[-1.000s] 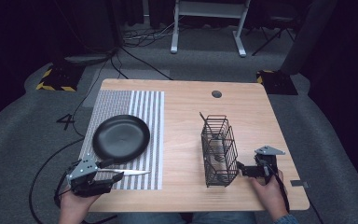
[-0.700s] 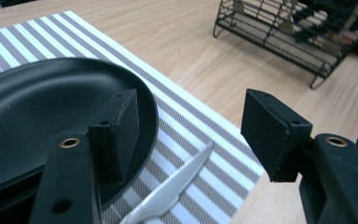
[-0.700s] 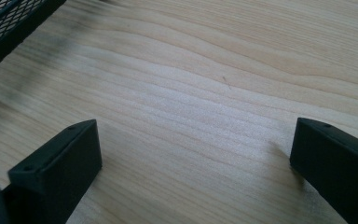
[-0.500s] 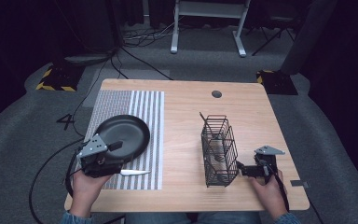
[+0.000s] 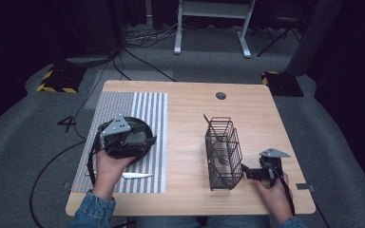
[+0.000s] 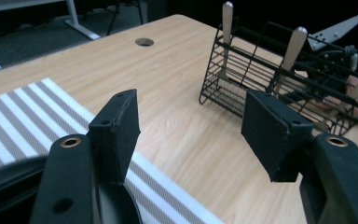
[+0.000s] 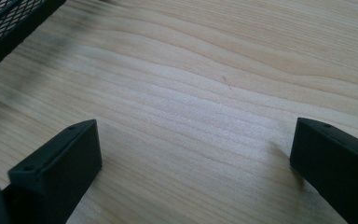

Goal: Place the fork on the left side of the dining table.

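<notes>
I read this as sorting cutlery into the wire basket [image 5: 224, 153], which stands on the right half of the surface [image 5: 190, 109] and already holds at least two utensils, handles up. One knife [image 5: 136, 175] is left, lying flat on the striped mat [image 5: 147, 102] near the front edge. My left hand-held gripper [image 5: 140, 141] hovers over the black plate [image 5: 142, 124] beyond the knife, jaws spread and empty. My right hand-held gripper [image 5: 247, 172] rests just beside the basket's near corner, jaws wide apart over bare wood. So I judge it mostly done.
</notes>
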A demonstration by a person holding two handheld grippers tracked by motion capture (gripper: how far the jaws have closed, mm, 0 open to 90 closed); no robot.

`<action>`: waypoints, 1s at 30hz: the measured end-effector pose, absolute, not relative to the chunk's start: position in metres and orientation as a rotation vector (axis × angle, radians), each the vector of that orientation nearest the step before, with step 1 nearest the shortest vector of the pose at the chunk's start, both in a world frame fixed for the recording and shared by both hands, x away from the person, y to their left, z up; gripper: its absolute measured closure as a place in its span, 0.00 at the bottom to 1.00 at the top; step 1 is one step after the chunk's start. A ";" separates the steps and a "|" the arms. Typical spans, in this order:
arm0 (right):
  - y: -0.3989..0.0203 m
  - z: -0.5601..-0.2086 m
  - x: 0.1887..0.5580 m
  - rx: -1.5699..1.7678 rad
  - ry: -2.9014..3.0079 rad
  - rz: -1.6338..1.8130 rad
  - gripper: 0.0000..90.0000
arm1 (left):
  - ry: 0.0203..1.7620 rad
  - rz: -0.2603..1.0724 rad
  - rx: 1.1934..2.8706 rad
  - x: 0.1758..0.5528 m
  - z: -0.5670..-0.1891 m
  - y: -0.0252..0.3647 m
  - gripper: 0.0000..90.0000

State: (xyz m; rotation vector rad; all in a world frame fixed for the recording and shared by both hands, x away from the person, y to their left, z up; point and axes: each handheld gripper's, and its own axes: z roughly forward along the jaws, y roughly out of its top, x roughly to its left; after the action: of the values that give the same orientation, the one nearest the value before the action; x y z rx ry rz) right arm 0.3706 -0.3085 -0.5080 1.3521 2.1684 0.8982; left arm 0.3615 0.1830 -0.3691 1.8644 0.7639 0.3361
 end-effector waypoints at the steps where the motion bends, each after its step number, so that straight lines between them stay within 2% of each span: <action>1: -0.308 -0.508 0.371 1.352 2.168 0.898 0.02 | 0.758 0.332 1.862 0.364 -0.367 0.180 0.41; 14: -0.308 -0.508 0.371 1.353 2.169 0.899 0.02 | 0.736 0.317 1.863 0.388 -0.356 0.156 0.41; 30: -0.309 -0.508 0.371 1.352 2.168 0.899 0.02 | 0.751 0.279 1.856 0.423 -0.364 0.120 0.41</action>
State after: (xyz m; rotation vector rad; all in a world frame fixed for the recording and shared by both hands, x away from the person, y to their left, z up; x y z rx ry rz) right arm 0.3706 -0.3085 -0.5080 1.3524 2.1684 0.8986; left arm 0.4230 0.1200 -0.3639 1.8560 0.7514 0.2791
